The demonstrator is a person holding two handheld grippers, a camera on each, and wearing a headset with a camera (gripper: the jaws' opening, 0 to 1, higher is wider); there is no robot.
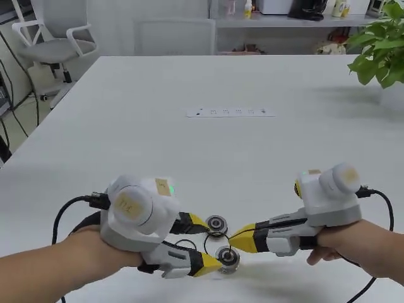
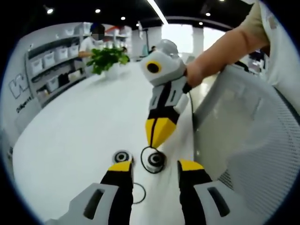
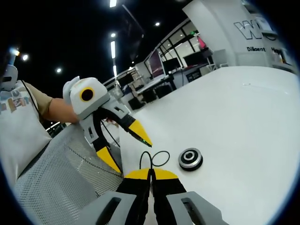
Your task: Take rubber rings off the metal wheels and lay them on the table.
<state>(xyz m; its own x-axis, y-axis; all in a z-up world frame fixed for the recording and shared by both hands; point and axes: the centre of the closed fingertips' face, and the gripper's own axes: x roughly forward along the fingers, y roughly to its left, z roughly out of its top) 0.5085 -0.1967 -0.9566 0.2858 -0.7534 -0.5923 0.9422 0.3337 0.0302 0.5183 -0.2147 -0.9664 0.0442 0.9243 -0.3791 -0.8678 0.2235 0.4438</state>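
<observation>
Two small metal wheels lie near the table's front edge. One wheel (image 1: 216,223) (image 2: 123,156) (image 3: 190,158) sits just past my left gripper's far fingertip. The other wheel (image 1: 227,257) (image 2: 154,160) lies ahead of the open jaws of my left gripper (image 1: 208,243) (image 2: 155,166), which holds nothing. My right gripper (image 1: 235,240) (image 2: 153,140) (image 3: 150,173) faces it from the right, shut on a thin black rubber ring (image 2: 142,160) (image 3: 141,161) that loops beside the second wheel. A second black ring (image 1: 184,242) (image 2: 139,193) (image 3: 168,157) lies loose on the table between the left gripper's fingers.
A flush white socket strip (image 1: 230,112) sits mid-table. A potted plant (image 1: 379,50) (image 2: 107,57) stands at the far right corner. Office chairs (image 1: 57,44) stand beyond the far edge. A mesh chair back (image 2: 243,131) is close behind the front edge. A person (image 2: 89,42) stands by shelves.
</observation>
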